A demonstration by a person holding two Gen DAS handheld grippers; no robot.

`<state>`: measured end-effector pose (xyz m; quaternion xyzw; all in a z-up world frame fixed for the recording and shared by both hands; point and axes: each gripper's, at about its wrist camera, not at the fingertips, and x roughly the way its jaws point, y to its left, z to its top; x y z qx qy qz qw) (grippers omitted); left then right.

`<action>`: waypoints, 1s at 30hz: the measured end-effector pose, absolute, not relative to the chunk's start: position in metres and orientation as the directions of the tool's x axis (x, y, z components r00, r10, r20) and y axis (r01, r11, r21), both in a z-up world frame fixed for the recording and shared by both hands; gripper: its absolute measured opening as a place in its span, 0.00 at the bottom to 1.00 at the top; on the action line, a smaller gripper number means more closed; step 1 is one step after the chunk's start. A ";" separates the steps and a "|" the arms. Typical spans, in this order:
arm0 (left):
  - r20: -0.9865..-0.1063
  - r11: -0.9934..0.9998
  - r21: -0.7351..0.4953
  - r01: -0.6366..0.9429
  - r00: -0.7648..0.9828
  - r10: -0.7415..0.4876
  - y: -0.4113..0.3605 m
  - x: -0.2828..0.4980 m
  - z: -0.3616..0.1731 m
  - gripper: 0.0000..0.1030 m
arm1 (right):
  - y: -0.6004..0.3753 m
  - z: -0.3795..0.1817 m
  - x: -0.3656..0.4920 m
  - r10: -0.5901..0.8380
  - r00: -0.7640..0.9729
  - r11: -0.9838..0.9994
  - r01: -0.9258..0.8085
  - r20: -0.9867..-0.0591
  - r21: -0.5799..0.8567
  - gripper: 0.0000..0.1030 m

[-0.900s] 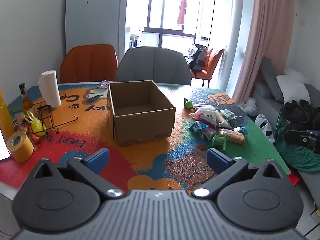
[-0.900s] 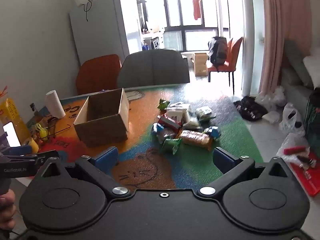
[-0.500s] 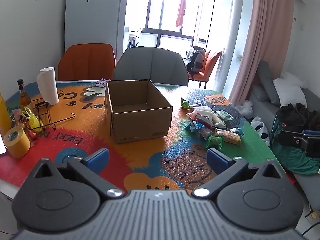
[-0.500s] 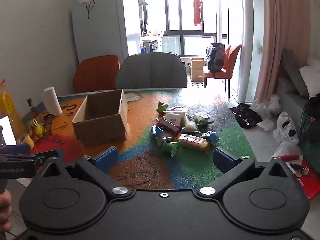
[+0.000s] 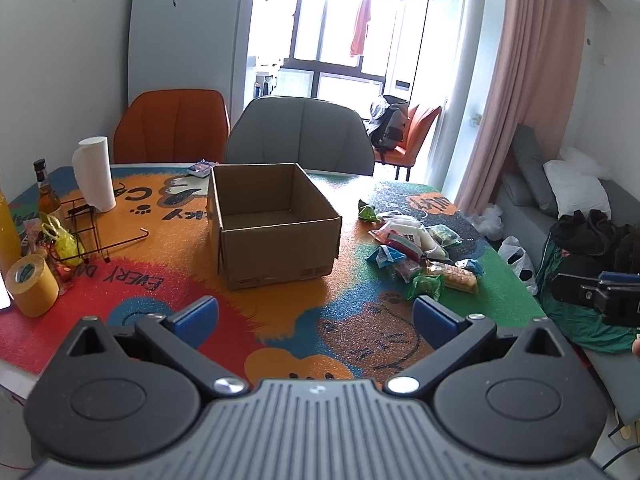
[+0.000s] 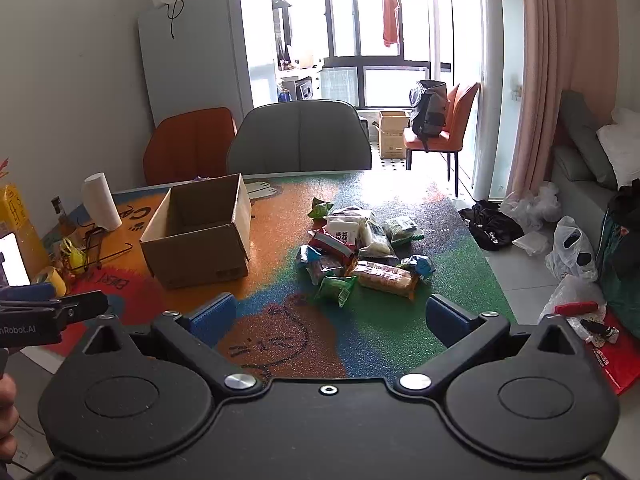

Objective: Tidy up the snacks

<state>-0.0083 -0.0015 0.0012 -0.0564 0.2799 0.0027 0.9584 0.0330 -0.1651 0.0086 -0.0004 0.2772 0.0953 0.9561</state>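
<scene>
Right now I have both tongs held back from the worktop [image 5: 288, 312], nothing picked up yet, so I judge this as the very start: the approach before the first snack is taken. My left tongs [image 5: 316, 314] sit at the bottom of the left wrist view with their blue pads spread wide and nothing between them; my right tongs [image 6: 328, 316] are likewise released and empty at the bottom of the right wrist view.

The cardboard box [image 5: 272, 220] stands open-topped in the middle of the left view, and as far as I can see inside, it holds nothing. The snack pile [image 6: 360, 248] lies on the green part of the mat, to the right of the box and apart from it. Nearest my right tongs are a green packet [image 6: 335, 289] and a long orange-brown wrapped bar [image 6: 386, 276], which lie just beside each other at the front edge of the heap. Behind them are a red-and-white pack [image 6: 332, 242], a white bag [image 6: 348, 226] and a small green packet [image 6: 320, 210] toward the far side.

At the left edge of the left view stand a paper towel roll [image 5: 94, 174], a tape roll [image 5: 34, 286] and a bottle [image 5: 47, 192], well away from the snacks.

Next I would bring the right tongs forward and down over the green packet, since it is closest and free on its near side, then close on it gently; crinkly wrappers may slip
</scene>
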 end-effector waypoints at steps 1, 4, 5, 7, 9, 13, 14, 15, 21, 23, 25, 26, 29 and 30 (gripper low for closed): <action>-0.536 0.994 -0.102 -0.036 0.844 -0.025 -0.002 -0.009 0.002 1.00 | -0.165 0.009 0.033 0.181 0.829 0.982 -0.182 -0.529 0.051 1.00; -0.534 0.994 -0.104 -0.032 0.845 -0.029 -0.002 -0.009 0.002 1.00 | -0.165 0.010 0.032 0.180 0.831 0.982 -0.183 -0.526 0.047 1.00; -0.534 0.994 -0.103 -0.033 0.845 -0.027 -0.002 -0.009 0.003 1.00 | -0.165 0.010 0.032 0.178 0.832 0.982 -0.181 -0.525 0.046 1.00; -0.532 0.994 -0.102 -0.038 0.846 -0.022 -0.001 -0.010 0.003 1.00 | -0.165 0.010 0.033 0.176 0.832 0.983 -0.180 -0.525 0.045 1.00; -0.532 0.994 -0.104 -0.041 0.847 -0.021 0.001 -0.011 0.003 1.00 | -0.165 0.011 0.033 0.177 0.831 0.982 -0.182 -0.527 0.043 1.00; -0.531 0.993 -0.111 -0.051 0.847 -0.016 0.002 -0.011 0.003 1.00 | -0.166 0.010 0.032 0.176 0.836 0.983 -0.174 -0.519 0.052 1.00; -0.531 0.992 -0.112 -0.050 0.847 -0.017 0.003 -0.011 0.004 1.00 | -0.167 0.011 0.033 0.175 0.837 0.984 -0.172 -0.519 0.055 1.00; -0.531 0.993 -0.110 -0.049 0.847 -0.016 0.003 -0.011 0.004 1.00 | -0.168 0.011 0.034 0.175 0.837 0.984 -0.171 -0.519 0.056 1.00; -0.536 0.993 -0.106 -0.045 0.844 -0.019 0.003 -0.009 0.002 1.00 | -0.171 0.011 0.033 0.178 0.837 0.983 -0.172 -0.517 0.060 1.00; -0.534 0.993 -0.106 -0.044 0.845 -0.020 0.002 -0.010 0.003 1.00 | -0.171 0.010 0.033 0.175 0.838 0.984 -0.172 -0.517 0.053 1.00; -0.533 0.993 -0.108 -0.043 0.846 -0.021 0.001 -0.010 0.004 1.00 | -0.170 0.011 0.033 0.178 0.837 0.983 -0.175 -0.518 0.055 1.00; -0.533 0.993 -0.106 -0.043 0.846 -0.020 0.001 -0.010 0.004 1.00 | -0.170 0.011 0.032 0.179 0.837 0.983 -0.176 -0.517 0.056 1.00; -0.532 0.993 -0.106 -0.044 0.847 -0.019 0.001 -0.009 0.005 1.00 | -0.170 0.011 0.032 0.174 0.839 0.984 -0.171 -0.515 0.053 1.00; -0.532 0.993 -0.107 -0.044 0.847 -0.019 0.001 -0.010 0.005 1.00 | -0.170 0.011 0.032 0.176 0.839 0.983 -0.173 -0.515 0.055 1.00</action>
